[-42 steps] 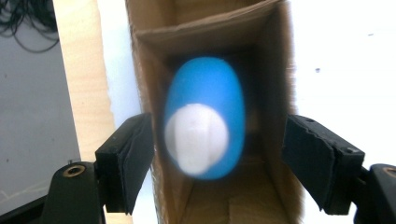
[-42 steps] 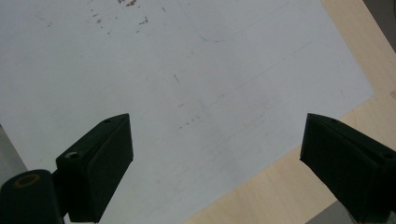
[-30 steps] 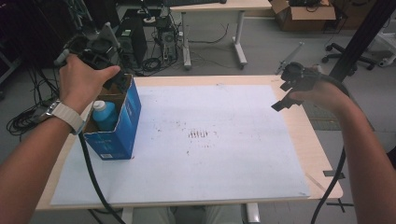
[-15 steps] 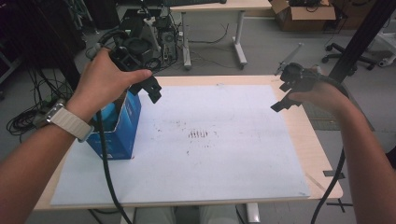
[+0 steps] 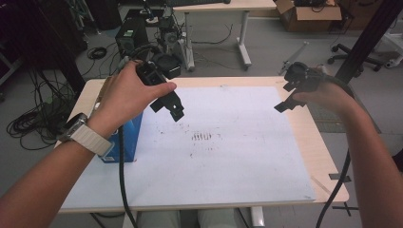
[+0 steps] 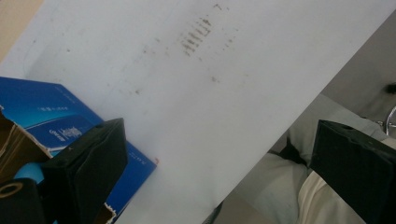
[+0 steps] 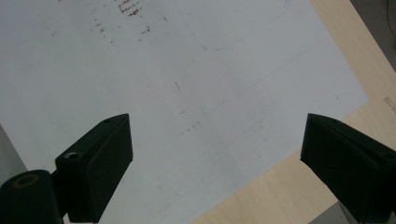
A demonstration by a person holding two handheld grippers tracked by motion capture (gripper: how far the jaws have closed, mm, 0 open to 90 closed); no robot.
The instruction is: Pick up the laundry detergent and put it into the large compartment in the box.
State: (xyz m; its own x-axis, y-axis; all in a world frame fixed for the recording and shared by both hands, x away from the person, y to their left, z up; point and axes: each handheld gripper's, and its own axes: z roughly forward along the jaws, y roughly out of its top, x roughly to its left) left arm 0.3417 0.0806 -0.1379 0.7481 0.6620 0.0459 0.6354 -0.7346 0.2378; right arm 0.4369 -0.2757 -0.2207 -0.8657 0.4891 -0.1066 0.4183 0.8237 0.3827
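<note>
A: Left gripper (image 5: pixel 167 103)?
B: Held above the white sheet (image 5: pixel 228 156), near its left side; fingers (image 6: pixel 88 163) wide apart, holding nothing. The blue box (image 5: pixel 124 138) stands at the sheet's left edge, top torn open, just beside the wrist.
A: Right gripper (image 5: pixel 289 97)?
B: Over the sheet's far right part, fingers (image 7: pixel 100 163) spread, holding nothing.
A: Open room?
B: Sheet bare between the grippers, only brown smudges (image 5: pixel 204 137) mid-sheet. Tabletop (image 5: pixel 328 166) wood rims the sheet.
</note>
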